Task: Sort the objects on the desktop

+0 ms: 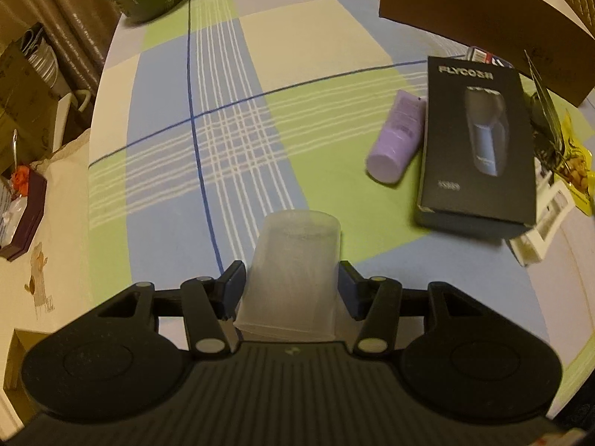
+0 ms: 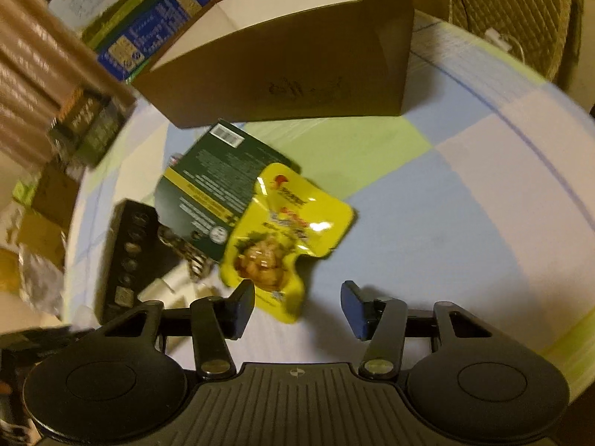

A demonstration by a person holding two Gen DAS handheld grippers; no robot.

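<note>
Right now the right gripper [image 2: 297, 304] hangs over the table [image 2: 446, 223] with jaws partly open and empty; the yellow snack pouch [image 2: 286, 230] lies just ahead, its near corner between them. The left gripper [image 1: 292, 290] holds a clear plastic cup [image 1: 293, 264].

Left gripper [image 1: 292, 286]: fills 6 o'clock edge of own view, pointing steeply down, fingers reaching toward 12 o'clock. Jaws partly closed, both pads pressed against sides of translucent plastic cup [image 1: 293, 271] held between them; cup lies along fingers, far end toward 12 o'clock.

Right gripper [image 2: 297, 306]: same placement at 6 o'clock of own view, angled down. Jaws stand apart, gripping nothing. Left finger [image 2: 241, 306] at 9 o'clock side, right finger [image 2: 353, 308] at 3 o'clock side.
</note>
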